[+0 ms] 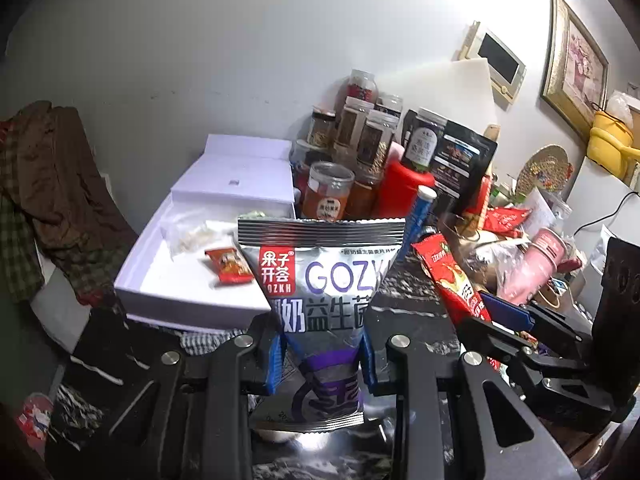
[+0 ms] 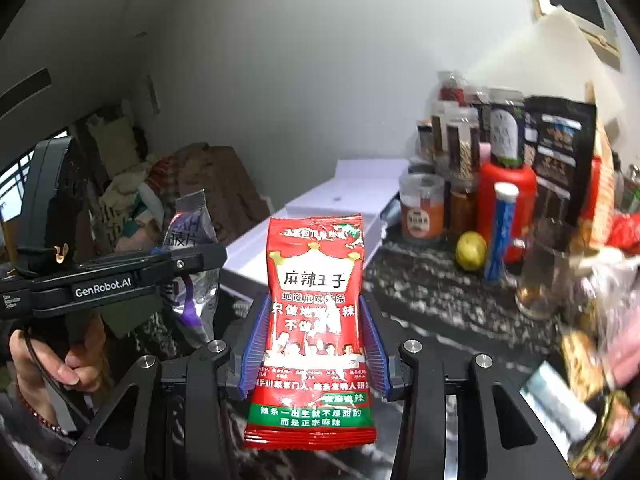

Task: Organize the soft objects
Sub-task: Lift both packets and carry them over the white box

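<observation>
Nearest to us, the left hand-held gripper [image 1: 322, 354] is clenched on the lower half of a silver and purple snack packet [image 1: 320, 276]. Its blue pads pinch the soft foil in at the waist, so the packet stands upright between the jaws and clear of the dark marbled surface [image 1: 412, 300]. We judge that low grip suits a limp bag: the top stays free to go into a container first.

The right hand-held gripper [image 2: 314, 344] likewise grasps a red snack packet [image 2: 316, 320] by its two side edges, upright and lifted off the surface. From the right wrist view we also see a person's hand [image 2: 60, 360] on the left tool's handle.

We take the white box [image 1: 160, 280] as our landmark. It lies open just beyond the silver packet and to its left. Inside it we see a small orange-red packet [image 1: 230, 266] and, deeper in, a clear bag of pale pieces [image 1: 188, 234]. We read the box as the collecting place for soft items, and both raised packets as on their way there, though neither is over it yet.

Right of the box stands a cluster of spice jars [image 1: 352, 136] with a red bottle [image 1: 406, 190]. Further right of the box lies a loose heap of more packets [image 1: 504, 220], probably still to be sorted.
</observation>
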Demonstrator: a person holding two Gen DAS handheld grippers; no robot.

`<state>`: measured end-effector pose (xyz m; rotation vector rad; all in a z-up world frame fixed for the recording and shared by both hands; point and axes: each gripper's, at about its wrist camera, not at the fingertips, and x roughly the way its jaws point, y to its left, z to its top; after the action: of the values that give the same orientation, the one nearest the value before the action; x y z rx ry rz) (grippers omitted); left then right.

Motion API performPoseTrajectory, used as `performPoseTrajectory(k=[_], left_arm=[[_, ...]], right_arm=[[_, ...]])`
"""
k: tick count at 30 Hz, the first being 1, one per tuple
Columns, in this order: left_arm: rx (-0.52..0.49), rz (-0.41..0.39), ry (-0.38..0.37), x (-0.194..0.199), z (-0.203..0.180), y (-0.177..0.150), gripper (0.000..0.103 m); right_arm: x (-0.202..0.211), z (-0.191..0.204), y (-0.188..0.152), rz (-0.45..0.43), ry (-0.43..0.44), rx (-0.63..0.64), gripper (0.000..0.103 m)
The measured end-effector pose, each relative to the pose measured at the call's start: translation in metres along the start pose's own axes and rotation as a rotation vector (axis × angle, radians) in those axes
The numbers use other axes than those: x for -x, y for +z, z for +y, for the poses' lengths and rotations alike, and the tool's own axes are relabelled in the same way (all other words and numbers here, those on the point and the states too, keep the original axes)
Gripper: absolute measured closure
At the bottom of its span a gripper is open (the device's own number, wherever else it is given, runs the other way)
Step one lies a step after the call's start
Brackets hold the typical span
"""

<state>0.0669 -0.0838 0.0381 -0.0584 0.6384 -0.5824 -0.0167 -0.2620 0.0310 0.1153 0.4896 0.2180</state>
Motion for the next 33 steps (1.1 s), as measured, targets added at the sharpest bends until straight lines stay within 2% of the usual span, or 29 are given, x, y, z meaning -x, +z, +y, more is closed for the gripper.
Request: performPoseTrajectory(k=[22, 25, 33], left_arm=[[-0.035, -0.044, 0.049, -0.055, 0.043, 0.072, 0.073], [-0.055, -0.065, 0.073, -0.061, 0.051, 0.086, 0.073], [-0.078, -0.126, 0.074, -0.077, 0.064, 0.117, 0.073]], right_arm=[[-0.082, -0.018, 0.082, -0.064, 0.027, 0.082, 0.059], [-0.098, -0.021, 0.096, -0.070, 0.035, 0.083, 0.059], [-0.141, -0.018, 0.125, -0.077, 0.057, 0.117, 0.059]])
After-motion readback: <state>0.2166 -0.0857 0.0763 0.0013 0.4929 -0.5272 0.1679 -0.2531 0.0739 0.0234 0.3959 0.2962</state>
